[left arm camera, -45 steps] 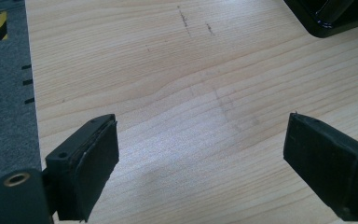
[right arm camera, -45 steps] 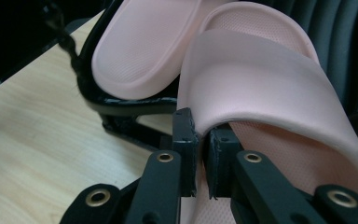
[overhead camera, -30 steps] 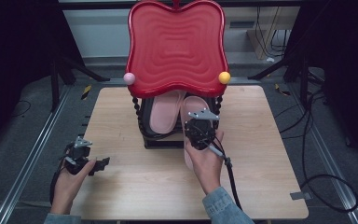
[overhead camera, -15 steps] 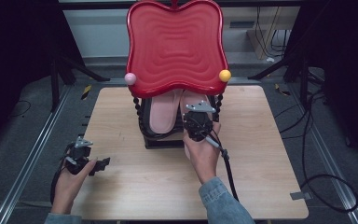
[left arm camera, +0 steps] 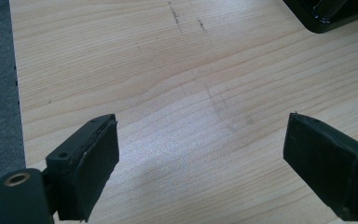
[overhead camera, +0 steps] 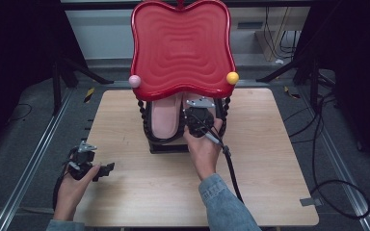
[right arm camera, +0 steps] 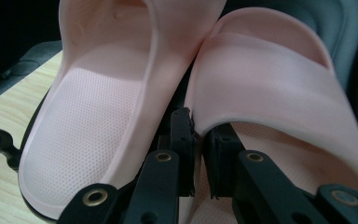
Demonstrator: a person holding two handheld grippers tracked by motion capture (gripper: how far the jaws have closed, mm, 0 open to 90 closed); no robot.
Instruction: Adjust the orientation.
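Observation:
Two pale pink slippers lie side by side in a black stand (overhead camera: 164, 144) under a wavy red top (overhead camera: 180, 48). The left slipper (overhead camera: 166, 118) (right arm camera: 102, 107) rests free. My right gripper (overhead camera: 198, 115) (right arm camera: 198, 154) reaches in under the red top, and its jaws pinch the inner side edge of the right slipper (right arm camera: 270, 79) just below its strap. My left gripper (overhead camera: 105, 169) (left arm camera: 200, 154) rests low at the table's front left with its jaws wide apart over bare wood and nothing between them.
The wooden table (overhead camera: 270, 159) carries the stand at its middle rear. A pink ball (overhead camera: 134, 81) and a yellow ball (overhead camera: 232, 77) sit at the red top's lower corners. One base corner of the stand (left arm camera: 326, 14) lies ahead of the left gripper. Cables (overhead camera: 318, 144) trail on the floor at right.
My right hand has pushed away from me toward the stand, carrying the right slipper farther in under the red top. The left hand has stayed put.

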